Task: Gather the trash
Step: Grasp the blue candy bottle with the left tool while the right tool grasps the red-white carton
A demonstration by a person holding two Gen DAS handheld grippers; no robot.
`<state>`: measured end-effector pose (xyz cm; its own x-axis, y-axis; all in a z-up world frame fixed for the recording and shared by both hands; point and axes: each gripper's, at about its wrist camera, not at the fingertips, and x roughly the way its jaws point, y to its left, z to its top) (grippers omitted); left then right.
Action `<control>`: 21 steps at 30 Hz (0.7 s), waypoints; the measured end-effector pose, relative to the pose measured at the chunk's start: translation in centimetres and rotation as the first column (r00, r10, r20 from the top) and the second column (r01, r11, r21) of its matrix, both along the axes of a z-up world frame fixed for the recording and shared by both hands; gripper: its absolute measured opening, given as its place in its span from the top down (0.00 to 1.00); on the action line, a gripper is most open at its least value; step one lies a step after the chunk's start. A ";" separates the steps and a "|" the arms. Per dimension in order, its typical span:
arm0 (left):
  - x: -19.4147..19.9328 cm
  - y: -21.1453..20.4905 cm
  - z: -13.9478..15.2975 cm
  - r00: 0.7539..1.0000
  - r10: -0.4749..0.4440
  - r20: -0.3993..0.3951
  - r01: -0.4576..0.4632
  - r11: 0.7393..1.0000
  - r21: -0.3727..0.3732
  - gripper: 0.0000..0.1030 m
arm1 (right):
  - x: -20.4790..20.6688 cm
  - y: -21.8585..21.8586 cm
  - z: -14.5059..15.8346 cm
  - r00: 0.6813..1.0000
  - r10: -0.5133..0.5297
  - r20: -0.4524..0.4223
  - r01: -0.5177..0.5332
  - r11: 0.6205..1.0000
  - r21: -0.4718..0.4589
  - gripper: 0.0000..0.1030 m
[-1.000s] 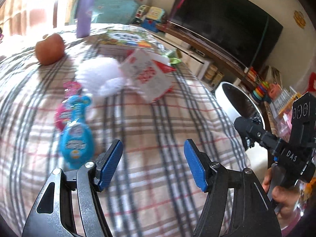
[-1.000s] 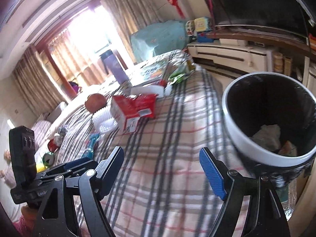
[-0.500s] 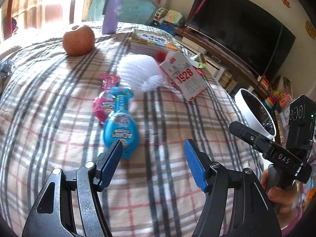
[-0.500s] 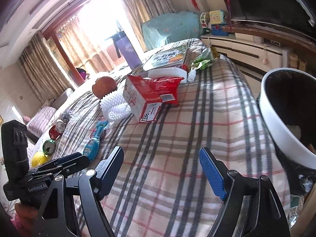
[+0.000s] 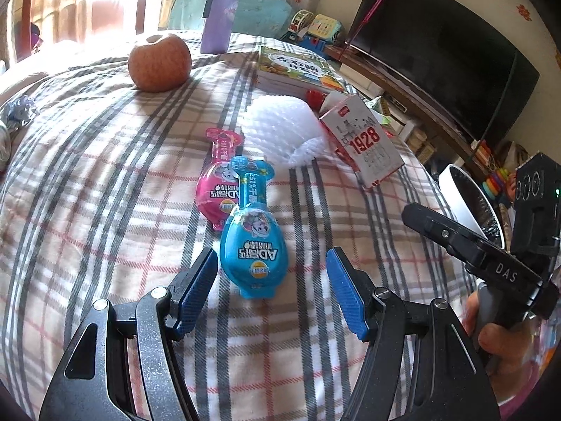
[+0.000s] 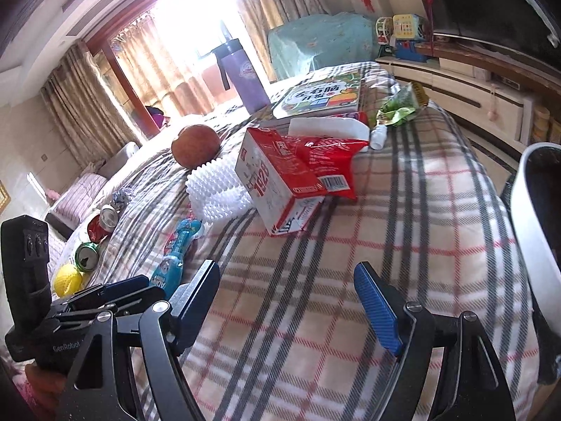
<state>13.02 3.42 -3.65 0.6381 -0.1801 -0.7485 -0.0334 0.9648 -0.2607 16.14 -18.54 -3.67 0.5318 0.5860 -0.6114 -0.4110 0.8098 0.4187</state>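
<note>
On the plaid blanket (image 5: 105,175) a blue snack wrapper (image 5: 252,245) lies just ahead of my left gripper (image 5: 271,258), which is open and holds nothing. A pink wrapper (image 5: 217,189) lies partly under it. Behind them sit a white foam net (image 5: 280,133) and a red-and-white carton (image 5: 364,144). My right gripper (image 6: 285,270) is open over bare blanket, short of the carton (image 6: 270,182) and a red bag (image 6: 322,161). The white trash bin (image 6: 536,231) stands at the right edge. A green wrapper (image 6: 399,107) lies farther back.
An apple (image 5: 159,61), a purple bottle (image 5: 217,10) and a picture book (image 5: 298,66) stand at the back. Two cans (image 6: 105,217) and a yellow ball (image 6: 68,277) lie at the left. A TV on a low cabinet (image 5: 438,52) lines the right side.
My left gripper has come closer to the blue wrapper, which now lies just in front of its fingers. In the right wrist view the bin has slid to the right edge and the carton is nearer.
</note>
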 end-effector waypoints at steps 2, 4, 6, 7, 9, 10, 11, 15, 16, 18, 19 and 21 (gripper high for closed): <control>0.3 0.1 -0.1 1.000 0.000 -0.006 0.000 1.000 0.000 0.36 | 0.6 0.5 0.0 1.000 0.008 -0.001 -0.008 1.000 -0.009 0.22; 0.7 0.2 -0.3 1.000 -0.002 -0.016 0.002 1.000 -0.004 0.36 | 1.1 0.8 -0.2 1.000 0.015 -0.006 -0.015 1.000 -0.014 0.22; 0.9 0.2 -0.4 1.000 -0.002 -0.019 0.002 1.000 -0.003 0.36 | 1.8 1.1 -0.2 1.000 0.020 -0.014 -0.020 1.000 -0.007 0.22; 1.1 0.2 -0.5 1.000 -0.003 -0.020 0.003 1.000 -0.002 0.36 | 2.1 1.2 -0.2 1.000 0.021 -0.016 -0.021 1.000 -0.004 0.22; 1.4 0.3 -0.5 1.000 -0.005 -0.021 0.005 1.000 0.000 0.36 | 2.8 1.3 -0.2 1.000 0.019 -0.014 -0.019 1.000 -0.001 0.22; 1.4 0.2 -0.6 1.000 -0.007 -0.021 0.007 1.000 0.004 0.36 | 3.3 1.4 -0.2 1.000 0.018 -0.014 -0.018 1.000 0.001 0.23; 1.5 0.2 -0.6 1.000 -0.008 -0.021 0.008 1.000 0.007 0.37 | 3.6 1.6 -0.3 1.000 0.018 -0.016 -0.018 1.000 0.002 0.23; 1.9 0.0 -1.1 0.999 -0.015 -0.031 0.016 1.000 0.018 0.37 | 4.9 2.0 -0.5 1.000 0.014 -0.022 -0.014 1.000 0.007 0.23; 1.9 0.0 -1.1 0.999 -0.016 -0.030 0.017 1.000 0.021 0.40 | 5.0 2.1 -0.6 1.000 0.014 -0.023 -0.014 1.000 0.010 0.24; 2.1 -0.1 -1.2 0.999 -0.026 -0.031 0.027 0.999 0.027 0.46 | 5.2 2.2 -0.7 1.000 0.014 -0.026 -0.014 1.000 0.016 0.32; 2.1 -0.2 -1.2 0.999 -0.029 -0.031 0.030 0.999 0.029 0.52 | 5.2 2.2 -0.8 0.999 0.015 -0.029 -0.014 1.000 0.017 0.41; 2.2 -0.3 -1.3 0.999 -0.038 -0.031 0.039 0.999 0.032 0.63 | 5.1 2.1 -0.9 0.999 0.016 -0.034 -0.016 1.000 0.018 0.63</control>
